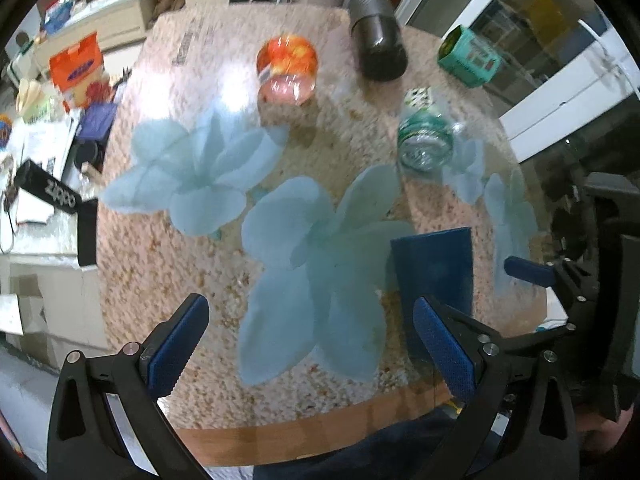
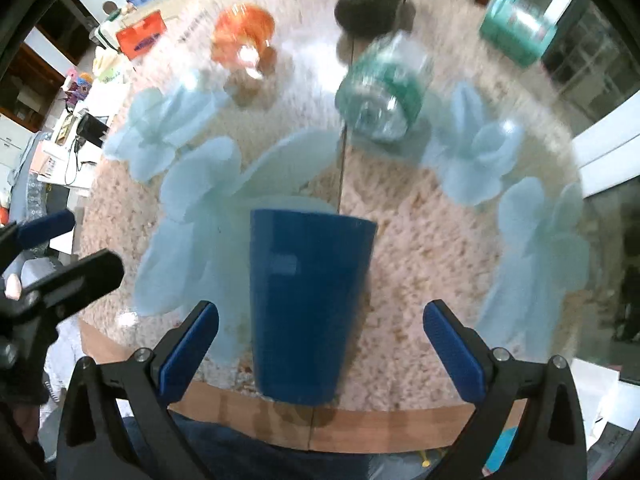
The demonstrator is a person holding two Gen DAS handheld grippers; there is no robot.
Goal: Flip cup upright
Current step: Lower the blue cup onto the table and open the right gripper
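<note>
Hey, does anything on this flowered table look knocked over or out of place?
Yes. The clear plastic bottle with the green label lies on its side mid-table, and the dark grey cylindrical container behind it is also tipped over. The dark blue plastic cup appears to stand upside down, closed end up, near the table's front edge.

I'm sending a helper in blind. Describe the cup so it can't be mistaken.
Find the glass table with pale blue flower prints. At its near wooden edge stands the blue cup, between the open right gripper jaws. It alone is plain, opaque dark blue.
</note>
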